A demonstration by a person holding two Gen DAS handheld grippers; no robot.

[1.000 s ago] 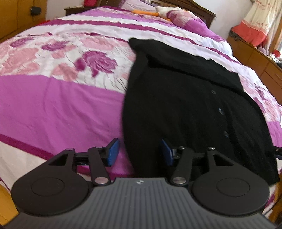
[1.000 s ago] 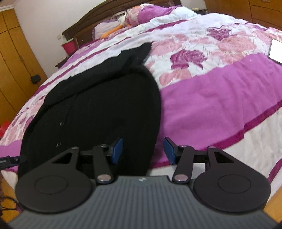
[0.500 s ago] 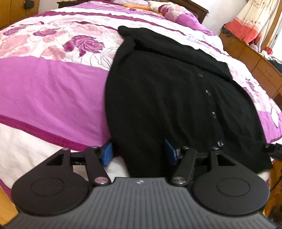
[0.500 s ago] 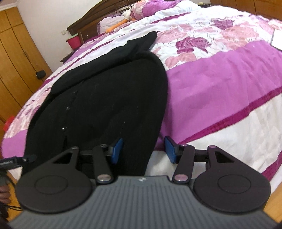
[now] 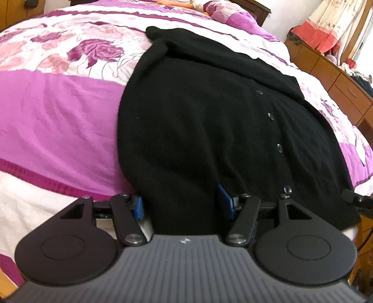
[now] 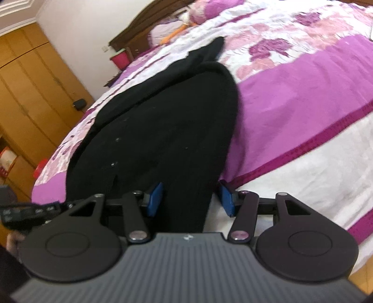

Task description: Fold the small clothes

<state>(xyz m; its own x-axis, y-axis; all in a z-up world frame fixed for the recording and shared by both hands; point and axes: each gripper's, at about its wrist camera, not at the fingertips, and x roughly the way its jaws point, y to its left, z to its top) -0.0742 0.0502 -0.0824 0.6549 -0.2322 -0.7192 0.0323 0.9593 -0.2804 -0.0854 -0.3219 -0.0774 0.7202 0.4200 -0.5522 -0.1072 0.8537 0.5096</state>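
A black buttoned cardigan (image 5: 198, 121) lies flat on the floral pink and purple bedspread (image 5: 58, 111), its hem at the near edge of the bed. My left gripper (image 5: 181, 205) is open at the hem's left corner, and black fabric lies between its blue pads (image 5: 139, 207) without being pinched. In the right wrist view the cardigan (image 6: 167, 130) fills the middle. My right gripper (image 6: 191, 200) stands open at the hem's right corner, with cloth between its pads (image 6: 155, 199). The other gripper's tip shows at the frame edge in each view.
Wooden drawers (image 5: 338, 77) with piled clothes stand to the right of the bed. A wooden wardrobe (image 6: 28, 93) and a red bin (image 6: 120, 59) are on the far side. Pillows (image 5: 223, 11) lie by the headboard. A hand (image 6: 11, 242) shows low on the left.
Both grippers came down and forward to the cardigan's near hem, so fabric now lies between each pair of pads. The left jaws stand a little wider than before.
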